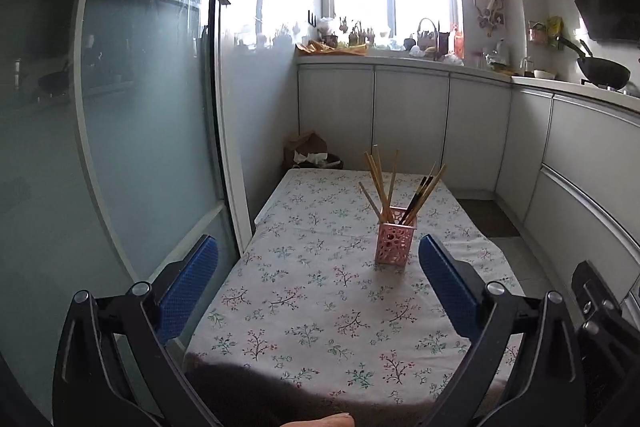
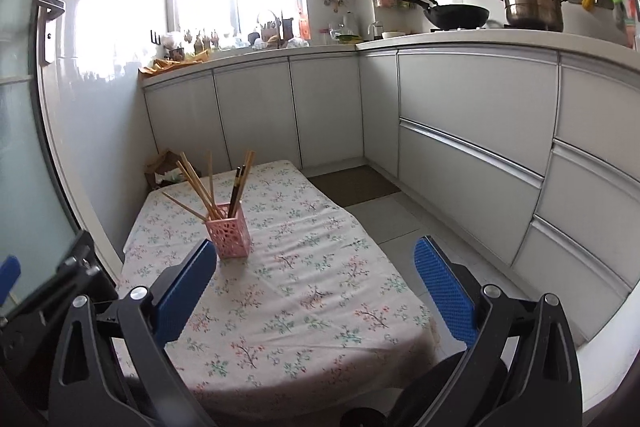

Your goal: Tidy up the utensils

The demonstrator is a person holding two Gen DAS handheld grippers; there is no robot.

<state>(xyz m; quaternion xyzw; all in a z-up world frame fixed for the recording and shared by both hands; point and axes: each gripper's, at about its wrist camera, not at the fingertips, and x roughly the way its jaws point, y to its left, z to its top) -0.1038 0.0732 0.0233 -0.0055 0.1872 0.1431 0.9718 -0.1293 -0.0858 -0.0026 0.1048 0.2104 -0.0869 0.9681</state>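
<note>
1. Chopsticks (image 1: 384, 183) stand fanned in a pink lattice holder (image 1: 395, 241) mid-table, on the floral cloth (image 1: 320, 307).
2. Left gripper (image 1: 318, 275): jaws wide, empty; holder at its 1 o'clock.
3. Right gripper (image 2: 316, 281): jaws wide, empty; holder at 11 o'clock.
4. Judgement: no loose utensils visible, sorting looks finished or unstarted. Next move would be reaching for the holder.

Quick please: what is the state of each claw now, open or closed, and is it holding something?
Left claw: open, holding nothing.
Right claw: open, holding nothing.
</note>
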